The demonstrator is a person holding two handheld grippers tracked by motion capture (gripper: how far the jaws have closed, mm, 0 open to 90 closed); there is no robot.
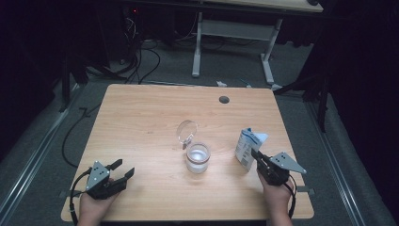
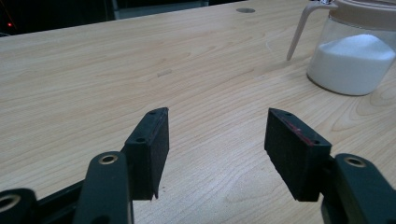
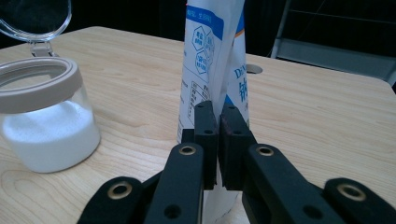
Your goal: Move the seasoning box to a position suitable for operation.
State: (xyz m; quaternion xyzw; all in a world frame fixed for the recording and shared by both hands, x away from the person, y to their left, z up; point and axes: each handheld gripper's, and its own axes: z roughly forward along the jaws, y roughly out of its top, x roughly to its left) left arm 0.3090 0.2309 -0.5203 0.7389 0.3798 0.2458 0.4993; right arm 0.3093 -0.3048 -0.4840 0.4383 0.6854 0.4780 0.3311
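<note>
A glass jar [image 1: 197,157] half full of white powder stands mid-table, its clear hinged lid [image 1: 187,131] flipped open behind it. A white and blue bag [image 1: 249,147] stands upright to its right. My right gripper [image 1: 256,154] reaches the bag from the near side. In the right gripper view its jaws [image 3: 217,109] are pressed together on a thin fold of the bag [image 3: 215,51], with the jar [image 3: 44,126] to the left. My left gripper [image 1: 123,168] rests near the front left corner, open and holding nothing. The jar [image 2: 352,60] is far right of its jaws [image 2: 217,126].
The wooden table [image 1: 141,117] has a round cable hole [image 1: 224,100] near its far edge. Behind it on the grey floor stand the white legs of another desk [image 1: 197,47], and cables [image 1: 141,61] trail at the left.
</note>
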